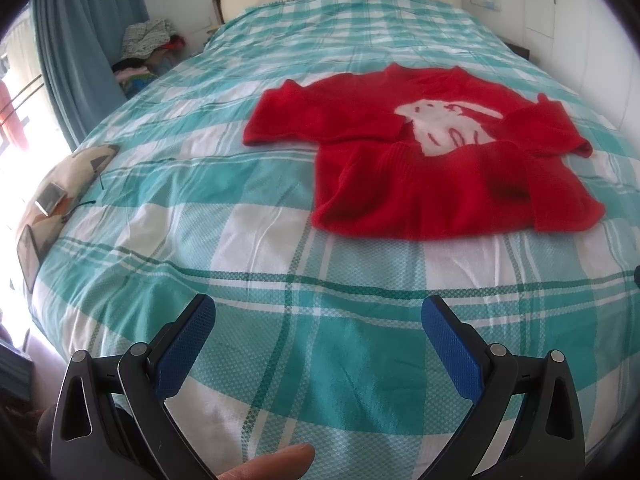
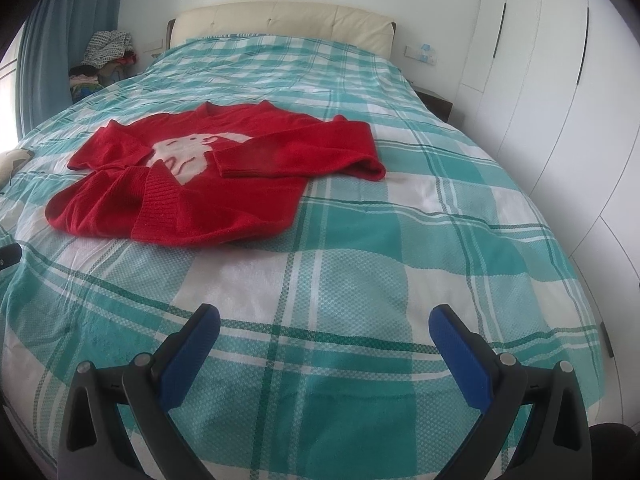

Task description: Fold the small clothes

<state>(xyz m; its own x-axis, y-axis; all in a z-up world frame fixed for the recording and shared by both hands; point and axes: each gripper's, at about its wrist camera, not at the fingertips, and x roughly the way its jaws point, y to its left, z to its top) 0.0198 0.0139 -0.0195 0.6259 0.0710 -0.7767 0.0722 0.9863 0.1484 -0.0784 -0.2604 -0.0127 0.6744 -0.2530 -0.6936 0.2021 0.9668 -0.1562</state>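
A small red knit sweater [image 1: 424,160] with a white animal motif lies face up on the bed, both sleeves folded in across its front. In the right wrist view the sweater [image 2: 216,184] lies to the left of centre. My left gripper [image 1: 318,308] is open and empty, held above the bedspread well short of the sweater's hem. My right gripper [image 2: 324,320] is open and empty, also short of the sweater and to its right. A fingertip shows at the bottom of the left wrist view.
The bed has a teal and white plaid cover [image 1: 240,208] and a cream headboard [image 2: 280,20]. A pillow with small objects [image 1: 60,188] lies at the left edge. A pile of clothes [image 1: 148,48] and blue curtains stand at far left. White wardrobes [image 2: 560,100] line the right.
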